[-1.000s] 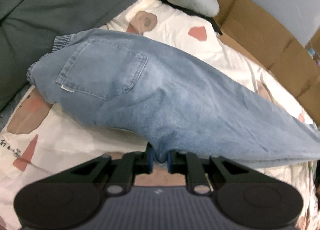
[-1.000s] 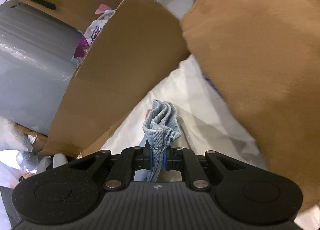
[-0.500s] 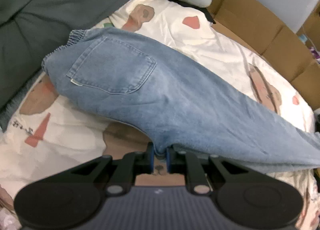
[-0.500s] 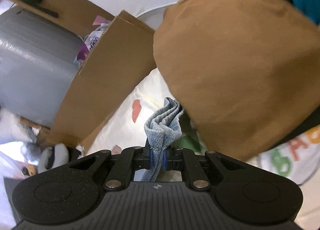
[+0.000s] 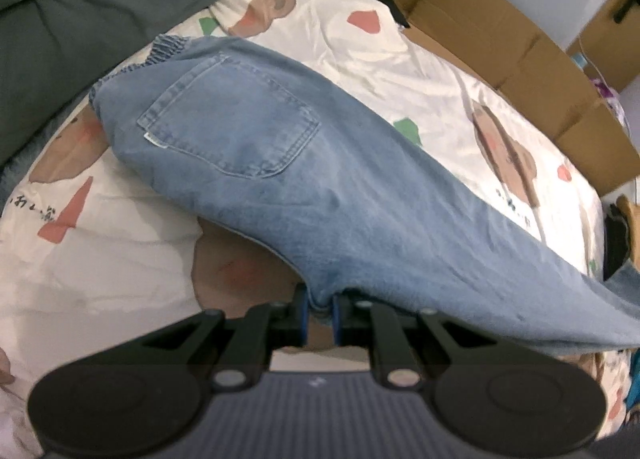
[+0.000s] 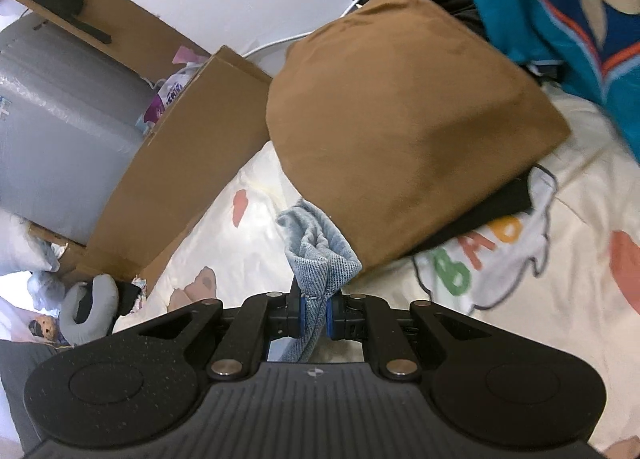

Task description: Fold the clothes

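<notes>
Jeans [image 5: 304, 187] hang pinched tight in the left gripper [image 5: 319, 309] and the right gripper [image 6: 313, 317]; a hard tug might make the jeans slip out.

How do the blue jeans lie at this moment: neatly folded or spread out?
Spread out, not folded: the jeans stretch lengthwise over the bedsheet, back pocket showing, pinched by the left gripper and right gripper.

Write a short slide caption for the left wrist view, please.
Left gripper shut on an edge of the light blue jeans, back pocket up, over a cartoon-print bedsheet.
</notes>
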